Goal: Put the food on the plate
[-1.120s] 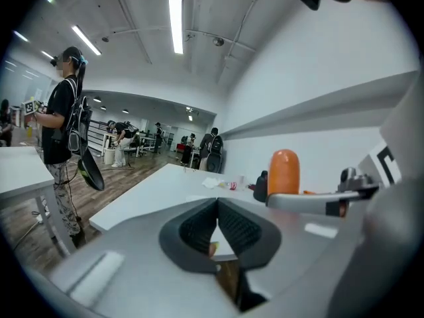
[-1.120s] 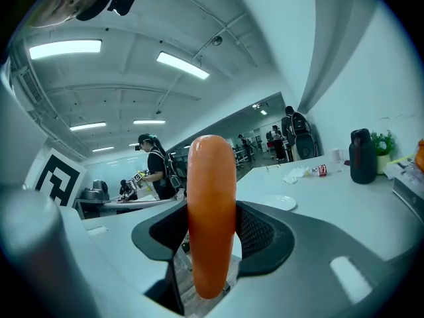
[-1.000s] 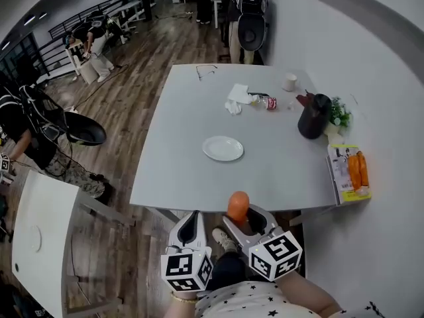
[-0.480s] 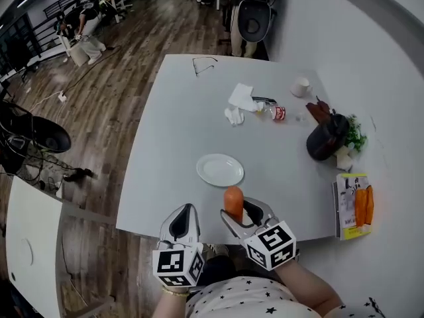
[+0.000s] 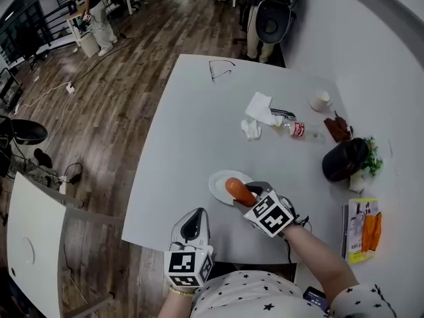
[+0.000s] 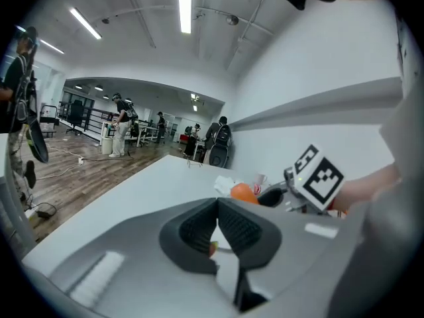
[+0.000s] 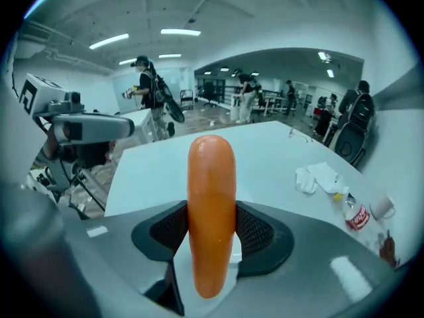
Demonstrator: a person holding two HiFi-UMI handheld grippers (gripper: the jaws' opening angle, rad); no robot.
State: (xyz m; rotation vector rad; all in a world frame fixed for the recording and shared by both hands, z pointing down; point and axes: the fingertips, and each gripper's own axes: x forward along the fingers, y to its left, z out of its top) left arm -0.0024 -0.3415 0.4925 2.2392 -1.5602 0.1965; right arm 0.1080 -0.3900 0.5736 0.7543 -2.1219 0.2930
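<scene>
Status: task not finished. The sausage (image 7: 212, 211) is not yet lying on the plate (image 5: 217, 180).

Right claw (image 5: 244, 195): jaws spread wide and pressed on both flanks of the sausage at its lower half. The rest stands up out of the claw.

Position: in the head view the sausage overlaps the right part of the plate, so we judge it is held over the plate. From this angle we cannot tell whether its lower end touches the plate.

Left to do, in our judgement: lower it, let go, draw the claw clear.

Left claw (image 6: 217, 225): jaws together, nothing gripped. It hangs at the near edge of the table (image 5: 185, 124), apart from the plate and taking no part.

A tissue (image 5: 260, 108) and a bottle (image 5: 291, 129) lie farther back on the table, well apart from the plate.

Against the earlier frames:
- A second ago the sausage was at the near edge of the table, well short of the plate.
- Half a second ago it was just short of the rim.
- Now it is above the plate.
- The grip looks unchanged.
- The left claw has stayed low and closed throughout.
</scene>
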